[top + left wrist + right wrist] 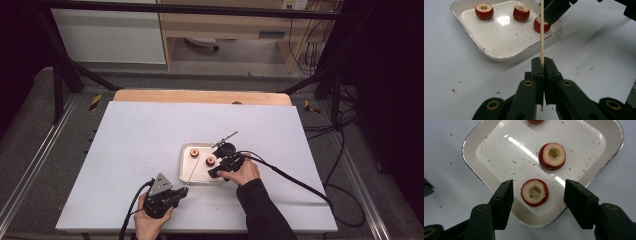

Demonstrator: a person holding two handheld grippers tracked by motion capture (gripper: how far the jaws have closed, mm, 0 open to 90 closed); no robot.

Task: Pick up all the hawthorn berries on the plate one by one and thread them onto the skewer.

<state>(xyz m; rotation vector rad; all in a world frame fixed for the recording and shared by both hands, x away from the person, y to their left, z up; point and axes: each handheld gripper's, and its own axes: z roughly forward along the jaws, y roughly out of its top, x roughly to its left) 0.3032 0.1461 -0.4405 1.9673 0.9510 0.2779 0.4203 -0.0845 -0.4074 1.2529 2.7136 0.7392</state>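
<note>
With the skewer (542,32) pinched in my left gripper (542,65), my right gripper (537,192) straddled, untouched, the six-o'clock cored fruit piece (534,192); none was skewered yet.

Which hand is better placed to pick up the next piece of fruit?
The right. Its claw is open, one jaw on each side of a cored red fruit piece in the tray. The left claw is shut on the skewer.

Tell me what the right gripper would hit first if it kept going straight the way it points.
Most likely the nearest cored red fruit piece: it sits between the open jaws of the right gripper, right ahead, in the white tray. Depth is hard to judge, so the tray's near rim could touch a jaw first.
</note>
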